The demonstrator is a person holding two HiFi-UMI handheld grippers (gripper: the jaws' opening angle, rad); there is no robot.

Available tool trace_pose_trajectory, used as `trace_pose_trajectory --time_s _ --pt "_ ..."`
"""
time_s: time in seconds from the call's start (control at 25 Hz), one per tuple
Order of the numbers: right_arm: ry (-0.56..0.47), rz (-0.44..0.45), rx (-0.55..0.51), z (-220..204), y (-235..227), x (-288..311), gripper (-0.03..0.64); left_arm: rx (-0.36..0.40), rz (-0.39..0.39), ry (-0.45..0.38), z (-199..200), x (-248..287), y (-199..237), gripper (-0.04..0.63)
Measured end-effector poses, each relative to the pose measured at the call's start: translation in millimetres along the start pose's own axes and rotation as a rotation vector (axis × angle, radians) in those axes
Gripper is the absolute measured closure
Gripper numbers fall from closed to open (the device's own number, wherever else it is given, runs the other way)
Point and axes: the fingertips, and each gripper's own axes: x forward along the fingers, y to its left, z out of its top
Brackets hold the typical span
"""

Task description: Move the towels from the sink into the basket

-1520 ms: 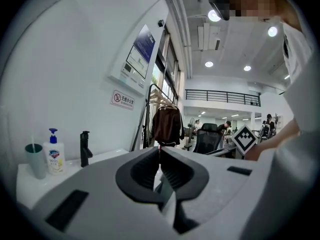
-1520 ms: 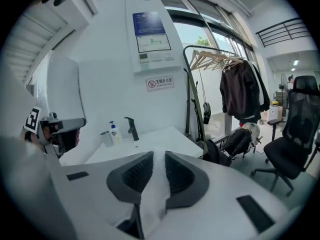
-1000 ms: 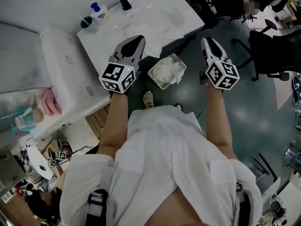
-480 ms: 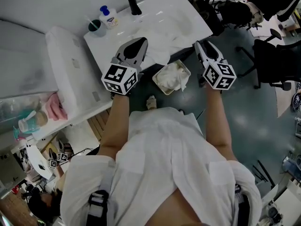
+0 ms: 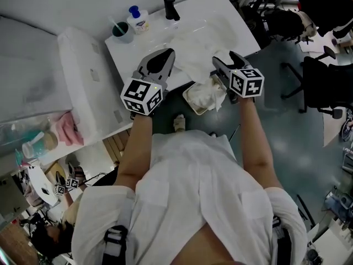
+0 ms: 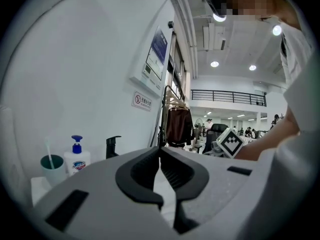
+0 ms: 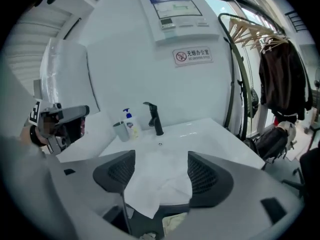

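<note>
Basket [image 5: 191,100] partly behind the wide-apart right tongs [image 5: 225,61]

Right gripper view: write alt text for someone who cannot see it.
The right gripper, jaws just opening wide, frames a white towel draped over the sink's front edge, not pressing on it. A black faucet and soap bottle stand behind.

— What's worn?
— A white short-sleeved top [image 5: 193,192], with dark straps [image 5: 113,242] low at both sides.
— And the tools?
— Left tool [image 5: 165,54] and right tool [image 5: 226,59]: grey shells, black ribbed pads [image 7: 117,173], each with a white cube [image 5: 142,95] of black square markers.
</note>
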Motion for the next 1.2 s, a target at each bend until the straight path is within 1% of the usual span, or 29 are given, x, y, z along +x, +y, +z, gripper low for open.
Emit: trace_pose_trajectory --time_s 0.24,0.48,0.72,0.88,0.96,1.2 --pt "0.156 0.043 -0.014 -29 6 55 0.259 -0.023 0.02 0.019 -15 -6 25 0.578" --pt "0.32 0.047 -0.048 -59 -2 98 0.219 -0.045 0.037 0.037 -29 -12 45 0.578" --pt "0.455 0.051 -0.107 -80 -11 127 0.204 -0.054 0.055 0.046 -35 -14 61 0.578" --pt "0.585 0.056 -0.149 -101 -12 142 0.204 -0.06 0.069 0.055 -41 -16 72 0.578" --pt "0.636 0.063 -0.136 -111 -13 148 0.204 -0.063 0.072 0.06 -43 -17 75 0.578" --pt "0.76 0.064 -0.025 -125 -16 153 0.207 -0.07 0.07 0.075 -49 -14 77 0.578"
